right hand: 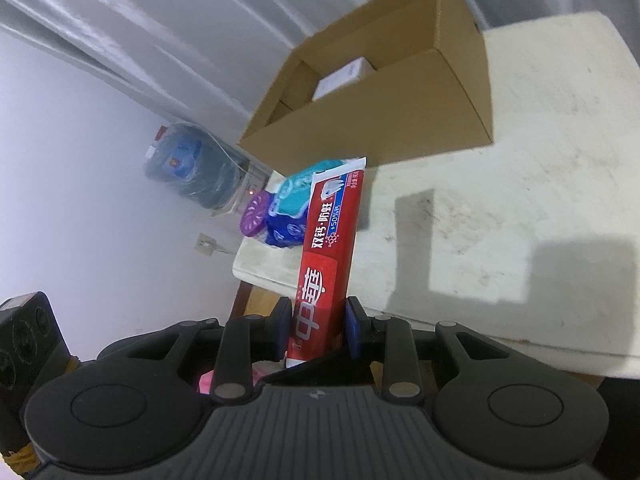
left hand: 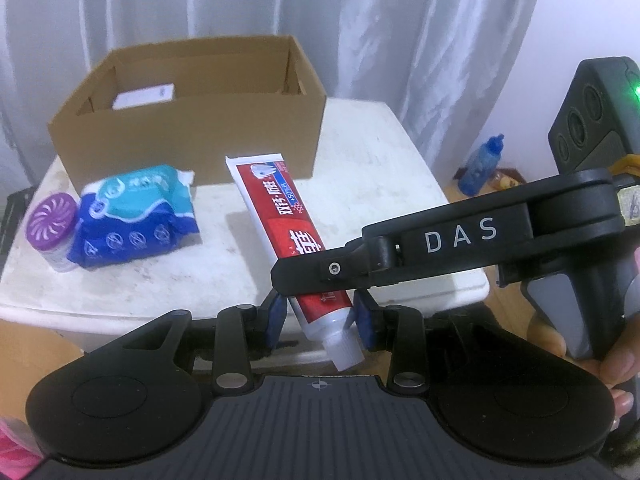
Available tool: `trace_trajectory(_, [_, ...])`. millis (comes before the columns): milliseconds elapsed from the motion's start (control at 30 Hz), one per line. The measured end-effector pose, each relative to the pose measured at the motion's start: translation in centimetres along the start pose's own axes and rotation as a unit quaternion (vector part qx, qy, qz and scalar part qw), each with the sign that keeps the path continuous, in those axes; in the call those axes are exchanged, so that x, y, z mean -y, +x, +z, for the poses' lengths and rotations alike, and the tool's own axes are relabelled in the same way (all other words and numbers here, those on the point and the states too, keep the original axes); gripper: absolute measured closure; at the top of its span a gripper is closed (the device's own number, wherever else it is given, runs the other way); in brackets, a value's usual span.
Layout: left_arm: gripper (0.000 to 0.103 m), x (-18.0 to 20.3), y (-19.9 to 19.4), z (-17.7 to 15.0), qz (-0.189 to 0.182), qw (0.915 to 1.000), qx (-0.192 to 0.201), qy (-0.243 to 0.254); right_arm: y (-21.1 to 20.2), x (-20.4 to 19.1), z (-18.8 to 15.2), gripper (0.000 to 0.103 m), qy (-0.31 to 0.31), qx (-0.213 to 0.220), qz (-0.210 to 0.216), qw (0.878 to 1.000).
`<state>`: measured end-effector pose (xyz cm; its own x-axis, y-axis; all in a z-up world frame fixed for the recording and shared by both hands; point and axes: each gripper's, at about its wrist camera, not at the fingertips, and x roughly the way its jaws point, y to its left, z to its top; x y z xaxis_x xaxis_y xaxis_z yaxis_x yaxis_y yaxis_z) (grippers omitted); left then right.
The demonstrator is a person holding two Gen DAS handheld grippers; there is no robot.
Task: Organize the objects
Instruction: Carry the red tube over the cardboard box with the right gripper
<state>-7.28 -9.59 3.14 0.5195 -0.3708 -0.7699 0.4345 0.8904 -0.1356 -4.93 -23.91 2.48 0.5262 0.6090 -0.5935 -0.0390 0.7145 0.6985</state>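
— Left wrist view first: the toothpaste tube (left hand: 280,220) sits between the left gripper (left hand: 322,320) pads, near its white cap end. Gap on both sides, so I'd call those jaws open, not pinching. The right gripper (left hand: 298,280) reaches across from the right over the tube's lower part; whether it's closed I can't tell from here.

— And the rest of the table (left hand: 380,200)?

— Cardboard box (left hand: 192,136) at the back, a white carton (left hand: 146,96) inside; tissue pack (left hand: 136,216) and a purple-lidded jar (left hand: 54,224) at the left.

— Right wrist view?

— The right gripper (right hand: 316,328) has closed on the tube (right hand: 328,248), pads pressed to both sides. The tube's long axis runs straight ahead toward the box (right hand: 384,92) — I'd guess it goes in crimped end first.
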Motion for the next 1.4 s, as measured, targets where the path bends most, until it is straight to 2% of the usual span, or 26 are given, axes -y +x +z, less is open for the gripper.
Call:
trace_trajectory(367, [0.067,-1.0,-2.3,2.2,0.022,0.9992,0.031,-0.011,0.1,-3.0,2.6,0.072,-0.027,0.006,0.018,0.999])
trace_trajectory(733, [0.067,-3.7,-3.3,6.4,0.035,0.9978,0.05,-0.025,1.6,-5.8,7.6,0.072,-0.045,0.002,0.033,0.998])
trace_trajectory(1067, [0.067,-6.8,-1.3,9.9,0.024,0.9979,0.047,-0.036,4.7,-6.3,12.0,0.072,-0.044,-0.005,0.021,0.999])
trace_trajectory(1400, [0.067,-8.3,2.0,13.2,-0.005,0.9991,0.032,-0.029,6.3,-4.5,15.6,0.072,-0.019,0.007,-0.003,1.0])
